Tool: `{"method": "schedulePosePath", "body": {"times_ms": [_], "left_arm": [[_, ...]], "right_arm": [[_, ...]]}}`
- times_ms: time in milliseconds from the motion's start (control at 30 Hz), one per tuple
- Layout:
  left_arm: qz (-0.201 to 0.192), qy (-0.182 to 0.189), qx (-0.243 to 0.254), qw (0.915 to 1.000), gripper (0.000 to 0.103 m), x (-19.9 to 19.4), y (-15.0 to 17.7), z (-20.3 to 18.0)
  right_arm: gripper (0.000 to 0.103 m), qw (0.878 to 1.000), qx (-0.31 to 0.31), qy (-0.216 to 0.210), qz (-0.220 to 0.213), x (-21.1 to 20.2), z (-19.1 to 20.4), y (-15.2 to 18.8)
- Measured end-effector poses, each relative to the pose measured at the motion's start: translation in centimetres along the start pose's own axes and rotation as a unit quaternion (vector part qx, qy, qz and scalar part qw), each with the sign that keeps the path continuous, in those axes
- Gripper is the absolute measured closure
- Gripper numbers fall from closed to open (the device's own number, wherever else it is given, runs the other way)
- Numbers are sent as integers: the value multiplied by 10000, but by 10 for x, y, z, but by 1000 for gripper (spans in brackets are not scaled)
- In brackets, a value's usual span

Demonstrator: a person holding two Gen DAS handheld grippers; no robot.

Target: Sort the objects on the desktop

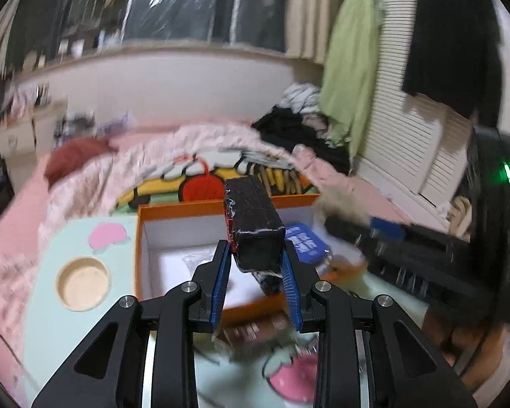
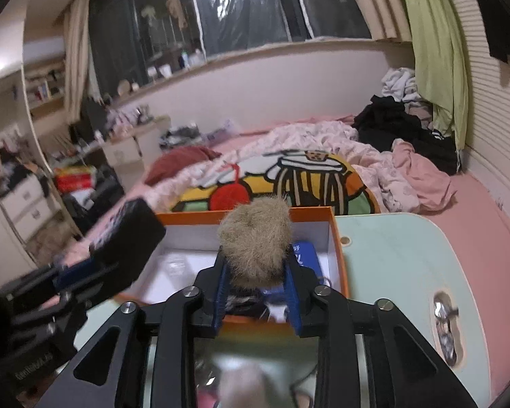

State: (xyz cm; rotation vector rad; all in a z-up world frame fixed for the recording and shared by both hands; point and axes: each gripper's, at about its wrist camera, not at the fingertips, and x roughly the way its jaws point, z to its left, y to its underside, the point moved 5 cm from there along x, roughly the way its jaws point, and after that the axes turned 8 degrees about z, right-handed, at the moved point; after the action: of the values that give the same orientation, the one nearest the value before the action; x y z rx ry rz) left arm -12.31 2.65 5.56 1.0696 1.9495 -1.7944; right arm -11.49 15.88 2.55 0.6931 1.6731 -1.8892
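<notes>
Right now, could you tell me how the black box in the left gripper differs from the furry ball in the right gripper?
The black box is hard-edged, rectangular and dark with pale scuffs; the furry ball is round, soft-looking and tan. The box sticks up well beyond the left gripper, while the ball sits low between the fingers of the right gripper. Both are between blue pads above the orange-rimmed box.

A black rectangular case [image 1: 255, 229], scuffed with white marks and edged in red along one seam, stands tilted between the blue pads of the left tool [image 1: 256, 272], above the orange box [image 1: 221, 208]. A tan fluffy pompom [image 2: 255, 238] sits between the pads of the right tool [image 2: 256, 292], over the same box. The box is white inside and open on the pale green desk [image 2: 391, 255]; a blue packet [image 1: 304, 241] lies in it.
</notes>
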Motion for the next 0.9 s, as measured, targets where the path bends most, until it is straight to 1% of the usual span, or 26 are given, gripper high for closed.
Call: {"method": "schedulePosePath", "body": {"times_ms": [33,67,100,133,167,200,233,300,367,400,433,467,533,600,633,667,700,733,767,900], "left_arm": [[122,37,-119,9998,64,7,0,4],[211,72,-229,9995,61,12,2,8],[224,152,-332,9991,56,12,6,12],[162,230,-366,9989,47,8,9,13],[44,288,-375,9989,40,1,13,13],[-22,286,-366,9989,27,-5,16,12],[-128,275,-331,9990,24,-14,21,11],[-196,298,-208,9991,23,-30,30,7],[-51,306,25,9995,22,-43,45,1],[90,293,172,9994,22,-47,56,-2],[206,266,291,9990,22,-49,66,-4],[348,200,427,9983,22,-49,77,-5],[682,-93,674,9954,22,-42,106,-5],[880,-300,692,9933,22,-33,125,-1],[979,-336,658,9925,21,-27,131,2],[785,-490,700,9932,19,-25,136,2],[697,-633,696,9931,17,-24,138,1],[597,-731,757,9927,16,-24,139,-2],[578,-742,811,9923,16,-23,140,-6],[556,-664,764,9933,16,-23,141,-4]], "right_arm": [[35,9999,18,122,93,8,-1,2],[35,9998,33,169,109,10,-3,4],[35,9998,51,156,91,9,-4,8],[34,9999,71,97,47,5,-5,13],[31,9999,91,79,-3,-1,-7,18],[29,9999,105,86,-47,-5,-9,20],[24,9997,135,100,-159,-17,-12,25],[19,9995,187,-12,-262,-37,-17,36],[15,9992,240,-195,-253,-51,-20,48],[15,9990,245,-310,-196,-60,-22,61],[14,9991,226,-336,-147,-63,-22,68],[13,9993,176,-338,-45,-66,-22,80],[13,9992,52,-282,287,-64,-22,104],[13,9973,-39,-256,680,-58,-22,128],[13,9964,-61,-212,824,-54,-22,137],[14,9947,-99,-167,1011,-48,-23,147],[11,9961,-386,115,783,-50,-19,153],[3,9950,-525,353,773,-47,-17,157],[0,9957,-483,354,709,-45,-17,159],[0,9959,-469,354,686,-41,-18,161]]}}
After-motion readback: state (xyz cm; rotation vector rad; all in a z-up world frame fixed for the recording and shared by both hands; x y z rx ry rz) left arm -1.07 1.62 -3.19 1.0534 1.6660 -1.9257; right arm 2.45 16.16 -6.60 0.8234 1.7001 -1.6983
